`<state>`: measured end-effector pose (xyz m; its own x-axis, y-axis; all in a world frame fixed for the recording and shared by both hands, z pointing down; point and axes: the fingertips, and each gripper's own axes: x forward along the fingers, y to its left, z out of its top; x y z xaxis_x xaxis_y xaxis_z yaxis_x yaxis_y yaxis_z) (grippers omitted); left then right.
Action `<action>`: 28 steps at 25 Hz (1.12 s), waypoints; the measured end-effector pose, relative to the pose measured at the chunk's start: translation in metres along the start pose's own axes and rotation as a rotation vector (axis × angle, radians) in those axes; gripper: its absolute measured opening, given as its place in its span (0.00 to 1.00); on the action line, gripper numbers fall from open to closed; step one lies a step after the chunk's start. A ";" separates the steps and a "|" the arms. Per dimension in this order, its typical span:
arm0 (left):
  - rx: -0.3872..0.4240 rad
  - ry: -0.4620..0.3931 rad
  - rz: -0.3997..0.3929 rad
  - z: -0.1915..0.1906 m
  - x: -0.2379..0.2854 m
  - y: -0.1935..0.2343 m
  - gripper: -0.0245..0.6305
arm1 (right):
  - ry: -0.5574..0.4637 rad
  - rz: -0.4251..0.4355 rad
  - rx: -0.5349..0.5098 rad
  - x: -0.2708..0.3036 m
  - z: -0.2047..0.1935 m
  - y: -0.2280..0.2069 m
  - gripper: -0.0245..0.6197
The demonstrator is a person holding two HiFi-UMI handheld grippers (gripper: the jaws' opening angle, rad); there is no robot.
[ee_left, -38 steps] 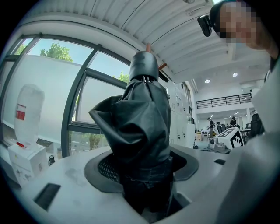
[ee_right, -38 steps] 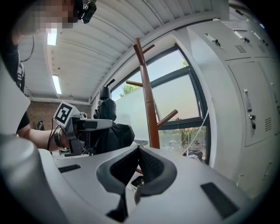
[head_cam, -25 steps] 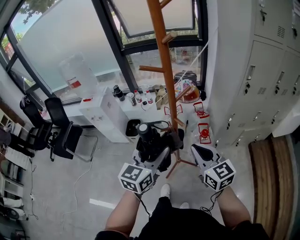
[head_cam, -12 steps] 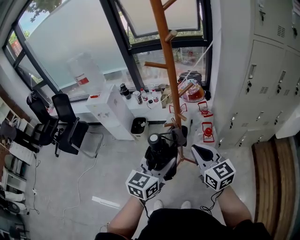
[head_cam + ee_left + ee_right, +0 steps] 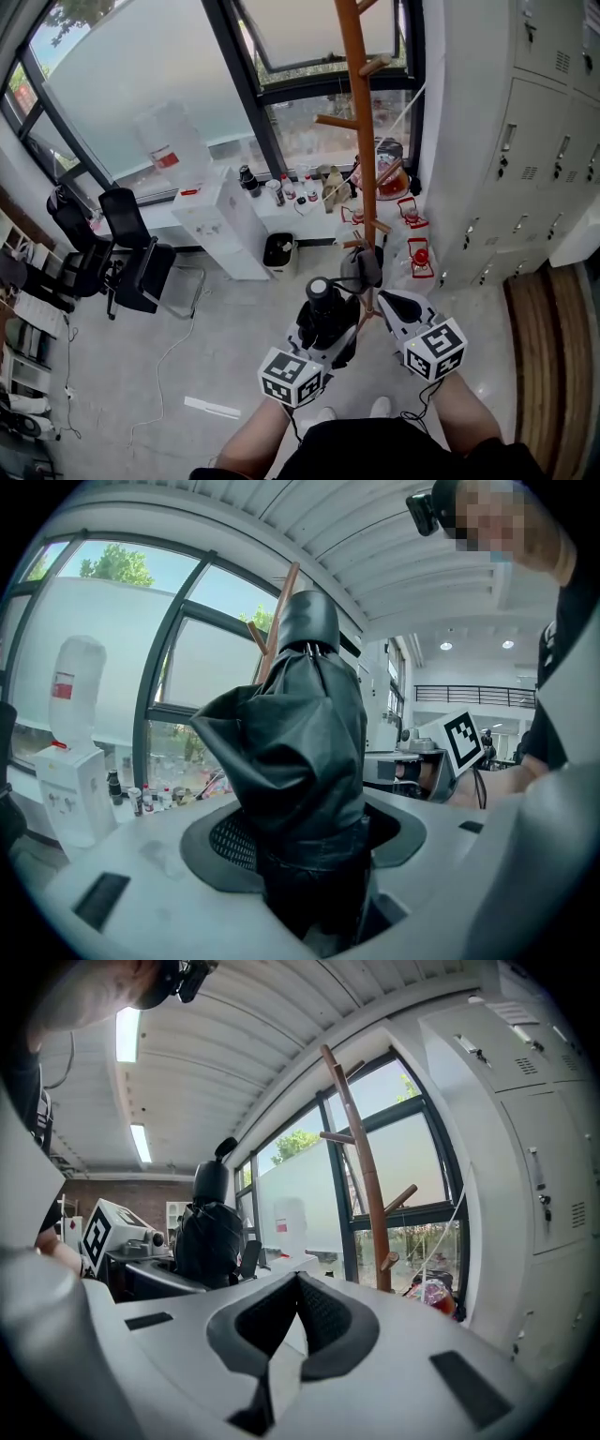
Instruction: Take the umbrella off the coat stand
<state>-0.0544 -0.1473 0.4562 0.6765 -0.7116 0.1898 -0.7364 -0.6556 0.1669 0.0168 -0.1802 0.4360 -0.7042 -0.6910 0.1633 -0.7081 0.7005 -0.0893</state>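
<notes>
umbrella [image 5: 300,761] sits clamped in the left gripper [image 5: 326,337], clear of the coat stand [image 5: 361,141]; right gripper [image 5: 386,302] closed, empty

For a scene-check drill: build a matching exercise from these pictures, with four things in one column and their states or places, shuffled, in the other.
Things:
1. umbrella
2. coat stand
3. water dispenser
4. right gripper

States or places:
A. jaws together, nothing between them
B. white, by the window
C. black, folded, clamped in the left gripper
D. brown wood, upright, beside the lockers

Pairs: 1-C, 2-D, 3-B, 4-A.
</notes>
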 end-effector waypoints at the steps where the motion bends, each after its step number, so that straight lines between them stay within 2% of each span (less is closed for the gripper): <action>1: 0.000 0.002 -0.009 -0.001 -0.004 0.002 0.45 | 0.001 -0.008 0.002 0.002 -0.001 0.005 0.12; 10: 0.005 0.018 -0.104 -0.017 -0.032 0.013 0.45 | 0.018 -0.112 0.014 0.003 -0.013 0.036 0.12; 17: -0.007 0.029 -0.200 -0.026 -0.041 0.007 0.45 | 0.035 -0.212 0.036 -0.010 -0.024 0.047 0.12; 28: -0.005 0.041 -0.305 -0.033 -0.042 -0.007 0.45 | 0.033 -0.331 0.046 -0.038 -0.030 0.054 0.12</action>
<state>-0.0776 -0.1042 0.4786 0.8657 -0.4712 0.1690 -0.4994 -0.8362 0.2268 0.0067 -0.1103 0.4543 -0.4337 -0.8731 0.2227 -0.9004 0.4294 -0.0701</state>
